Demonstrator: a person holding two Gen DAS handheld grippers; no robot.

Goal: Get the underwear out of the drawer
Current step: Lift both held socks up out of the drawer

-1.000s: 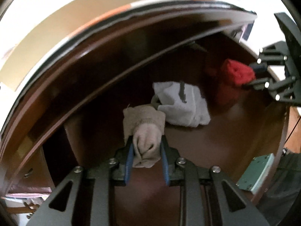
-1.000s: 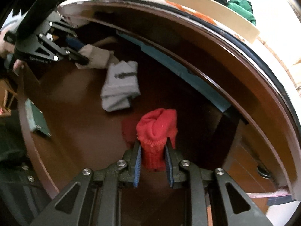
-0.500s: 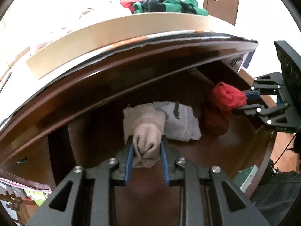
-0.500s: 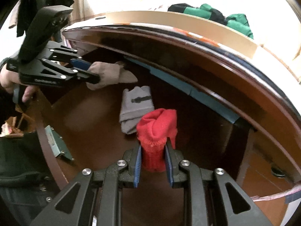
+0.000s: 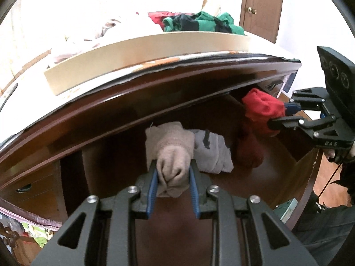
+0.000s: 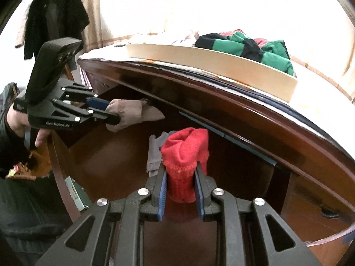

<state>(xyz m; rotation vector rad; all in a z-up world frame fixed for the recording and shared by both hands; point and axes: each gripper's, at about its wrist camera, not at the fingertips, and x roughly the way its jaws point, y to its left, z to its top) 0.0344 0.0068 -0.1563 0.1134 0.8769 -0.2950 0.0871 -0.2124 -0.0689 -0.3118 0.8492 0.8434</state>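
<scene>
My left gripper [image 5: 173, 178] is shut on a beige rolled garment [image 5: 170, 153] and holds it above the open dark wooden drawer [image 5: 221, 199]; it also shows in the right wrist view [image 6: 131, 113]. My right gripper [image 6: 180, 185] is shut on a red rolled garment [image 6: 186, 153], also lifted above the drawer; it shows in the left wrist view [image 5: 264, 108]. A grey folded garment [image 5: 213, 153] lies on the drawer bottom between them, partly hidden behind the red one in the right wrist view [image 6: 154, 155].
The dresser top edge [image 5: 155, 84] overhangs the drawer. A cream tray [image 6: 210, 59] on top holds green, black and red clothes [image 6: 248, 44]. A metal lock plate [image 6: 76, 195] sits on the drawer front. A dark jacket [image 6: 55, 15] hangs at the far left.
Both grippers have risen out of the drawer with their garments, so the dresser top and tray come into view. The grey garment has stayed on the drawer bottom.
</scene>
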